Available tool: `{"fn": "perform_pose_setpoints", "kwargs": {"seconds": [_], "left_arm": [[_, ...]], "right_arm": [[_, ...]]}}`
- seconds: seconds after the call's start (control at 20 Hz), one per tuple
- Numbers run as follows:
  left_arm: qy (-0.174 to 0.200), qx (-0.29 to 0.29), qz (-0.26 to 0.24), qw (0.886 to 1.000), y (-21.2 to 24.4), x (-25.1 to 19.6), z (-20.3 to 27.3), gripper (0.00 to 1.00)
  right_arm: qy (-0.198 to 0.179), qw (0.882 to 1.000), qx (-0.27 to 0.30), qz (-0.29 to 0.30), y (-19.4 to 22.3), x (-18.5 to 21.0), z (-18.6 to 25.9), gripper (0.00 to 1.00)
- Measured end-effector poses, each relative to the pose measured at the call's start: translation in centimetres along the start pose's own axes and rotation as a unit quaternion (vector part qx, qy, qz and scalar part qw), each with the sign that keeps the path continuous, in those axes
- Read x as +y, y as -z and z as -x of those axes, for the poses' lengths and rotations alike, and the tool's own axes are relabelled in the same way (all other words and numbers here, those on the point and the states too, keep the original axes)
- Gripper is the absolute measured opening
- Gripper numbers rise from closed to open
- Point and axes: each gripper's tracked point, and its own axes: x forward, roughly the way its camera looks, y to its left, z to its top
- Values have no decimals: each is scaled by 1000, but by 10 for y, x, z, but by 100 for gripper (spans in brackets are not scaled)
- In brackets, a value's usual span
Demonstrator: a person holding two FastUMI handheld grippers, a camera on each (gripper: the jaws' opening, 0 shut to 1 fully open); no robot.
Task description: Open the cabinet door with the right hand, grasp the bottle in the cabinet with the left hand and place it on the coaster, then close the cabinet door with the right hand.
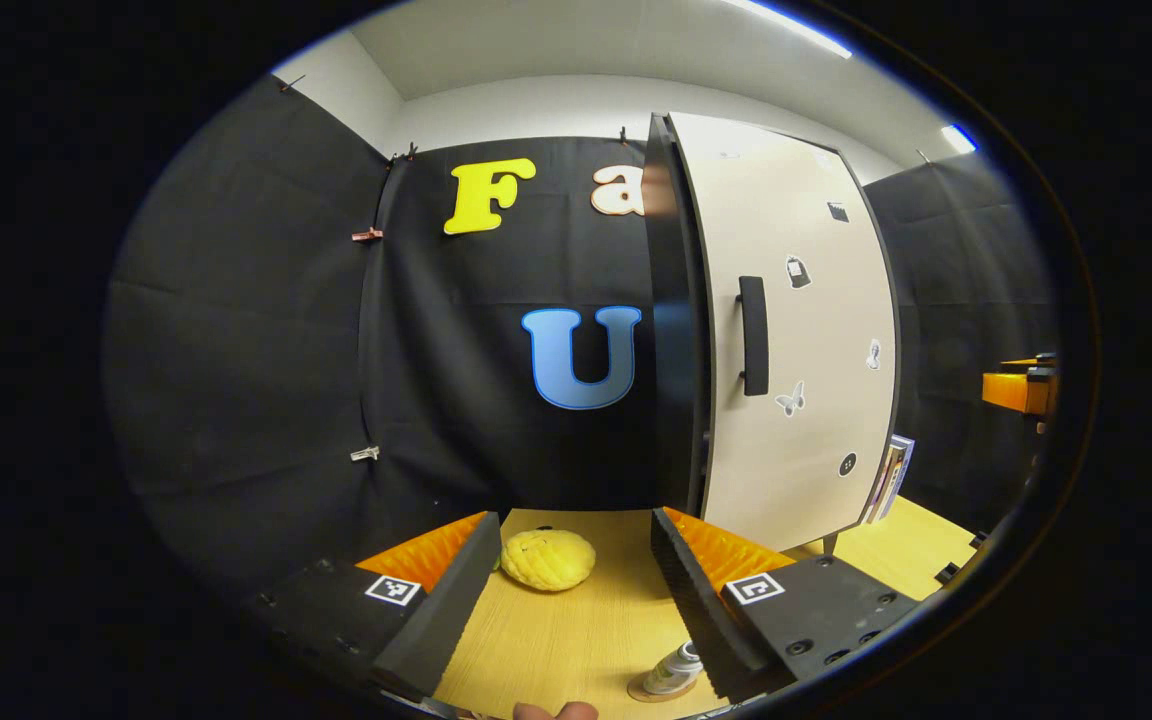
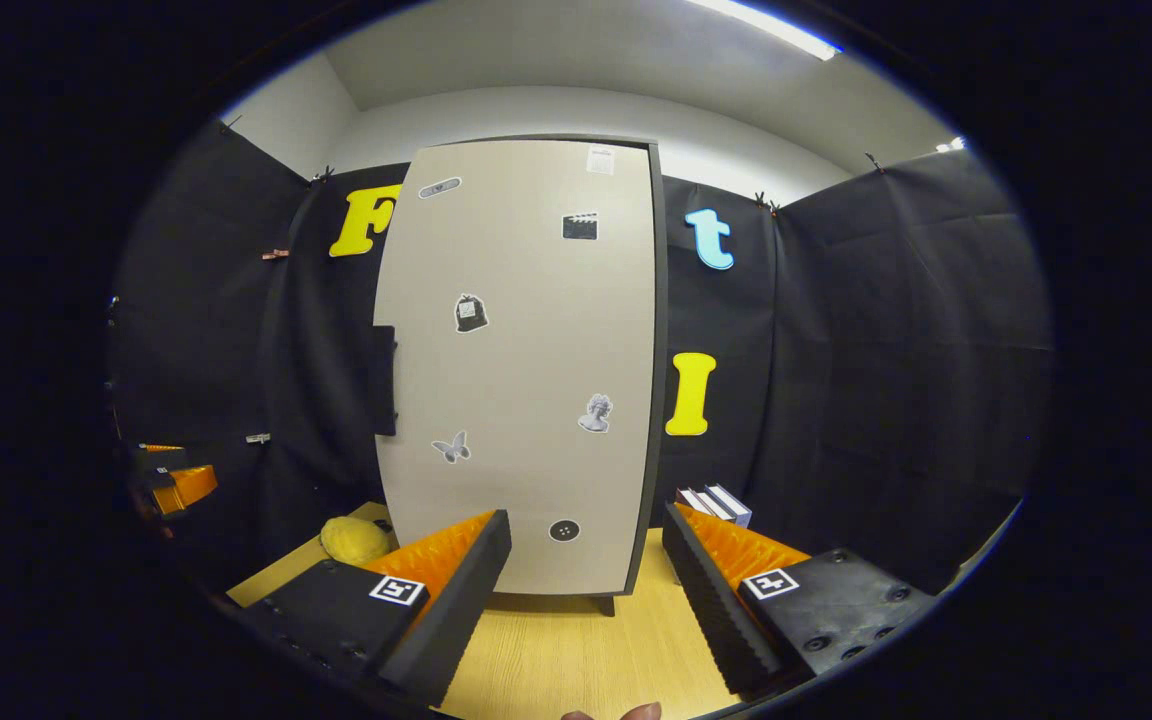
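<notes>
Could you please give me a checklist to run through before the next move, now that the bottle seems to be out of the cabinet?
1. Bottle on the coaster: ok.
2. Bottle standing straight: cannot tell, a finger partly hides it.
3. Left gripper open and empty: ok.
4. Cabinet door shut: ok, it looks flush with the cabinet.
5. Right gripper open, off the handle: ok.

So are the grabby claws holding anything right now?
No, nothing. The left gripper and the right gripper are both open with only table between their fingers. The bottle sits on its coaster.
</notes>
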Motion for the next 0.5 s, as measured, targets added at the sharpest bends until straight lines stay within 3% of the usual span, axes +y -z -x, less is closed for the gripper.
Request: {"fn": "perform_pose_setpoints", "kwargs": {"seconds": [0.5], "left_arm": [[-1,-1,0,1000,0,1,0,95]], "right_arm": [[-1,1000,0,2,0,0,-1,99]]}}
